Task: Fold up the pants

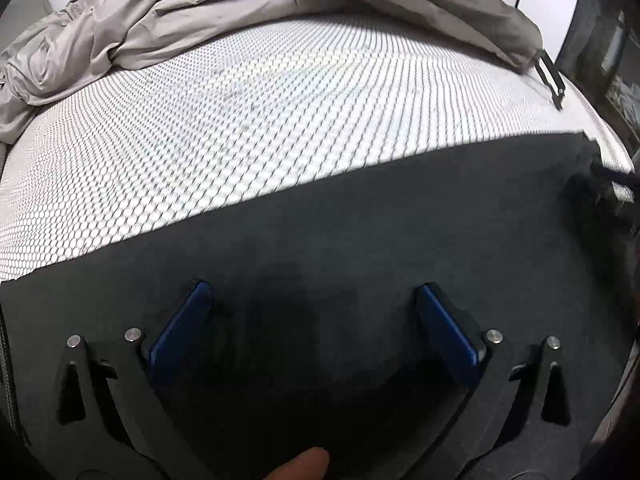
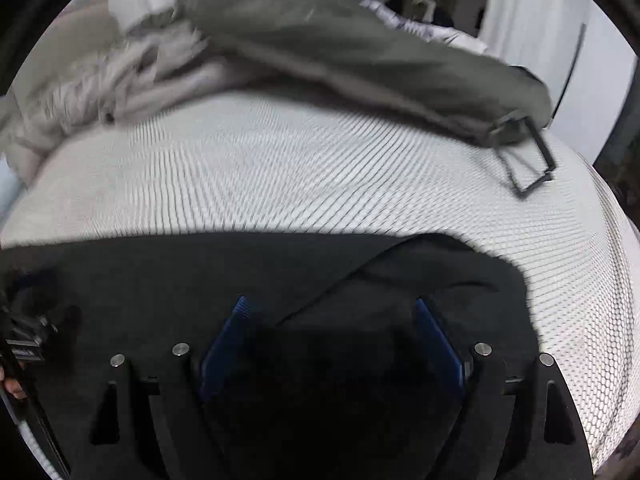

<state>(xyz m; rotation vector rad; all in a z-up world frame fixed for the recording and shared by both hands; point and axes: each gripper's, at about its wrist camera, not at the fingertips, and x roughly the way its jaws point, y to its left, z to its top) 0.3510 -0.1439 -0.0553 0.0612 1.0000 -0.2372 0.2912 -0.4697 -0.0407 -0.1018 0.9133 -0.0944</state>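
Observation:
The black pants (image 1: 340, 220) lie flat on the white honeycomb-patterned bed (image 1: 240, 120), filling the near half of both views. In the left wrist view, my left gripper (image 1: 314, 292) is open just above the pants, its blue pads (image 1: 180, 332) wide apart, with nothing between them. In the right wrist view, my right gripper (image 2: 330, 306) is open over the pants (image 2: 200, 272), where a fold edge (image 2: 340, 280) runs diagonally between the pads. The pants' right end stops near the bed's right side. The other gripper shows at the far left (image 2: 24, 344).
A rumpled grey duvet (image 1: 180, 12) and an olive-grey cushion with a black strap loop (image 2: 524, 160) lie across the far side of the bed (image 2: 280, 168). A white curtain and dark furniture stand behind. The bed's right edge (image 2: 612, 320) curves down.

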